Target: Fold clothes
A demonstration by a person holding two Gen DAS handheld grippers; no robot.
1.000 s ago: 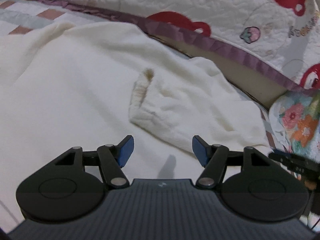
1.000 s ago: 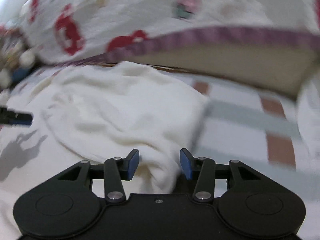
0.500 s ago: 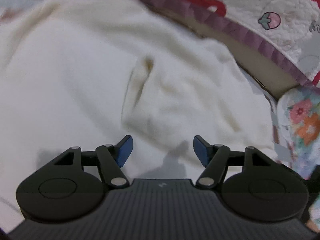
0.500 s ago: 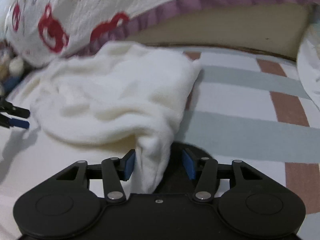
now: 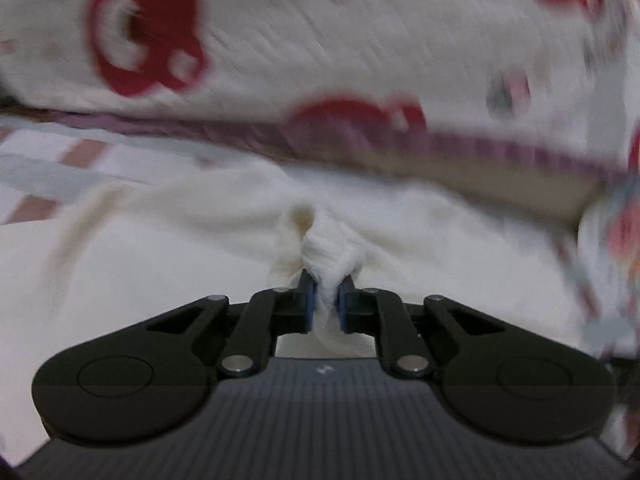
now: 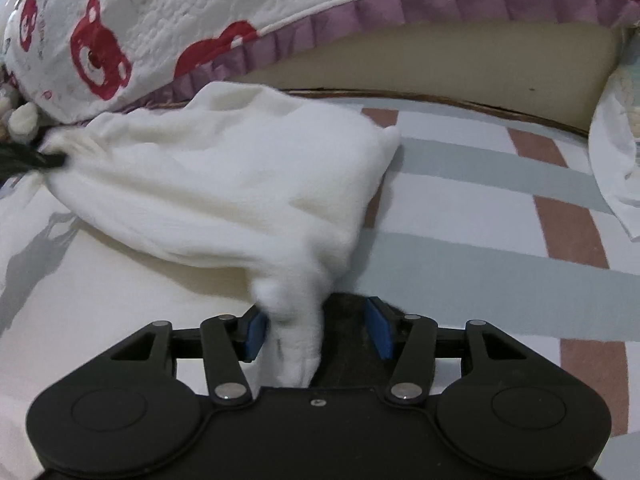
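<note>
My left claw (image 5: pixel 325 307) is closing, and its blue pads (image 5: pixel 309 307) are already clamped on a bunched fold of the cream fleece garment (image 5: pixel 168 248), the cloth puckered into a ridge right where the pads meet. That view is smeared with blur, so I can only make out the garment spreading away to both sides of the claw over the striped bedsheet (image 5: pixel 44 168), with a stained patch just past the pinched fold on its left. Farther off lies a white quilt (image 5: pixel 304 32) with red bear prints and a purple ruffled edge, and at the far right a flowered cloth I cannot read clearly. From my right claw (image 6: pixel 316 330) the picture is sharper: its pads stand wide apart, and a hanging tail of the same garment (image 6: pixel 224 184) drops between them, lying close against the left pad (image 6: pixel 255 334) while the right pad stands clear of it with a dark gap between. So that claw is open around the cloth, not squeezing it. The garment runs from this tail up and to the left, raised off the sheet (image 6: pixel 480 248), toward the other claw (image 6: pixel 24 160), seen as a dark shape at the left edge gripping the far corner. The quilt (image 6: pixel 168 20) sits beyond, and another white cloth (image 6: pixel 612 168) lies at the right edge.
</note>
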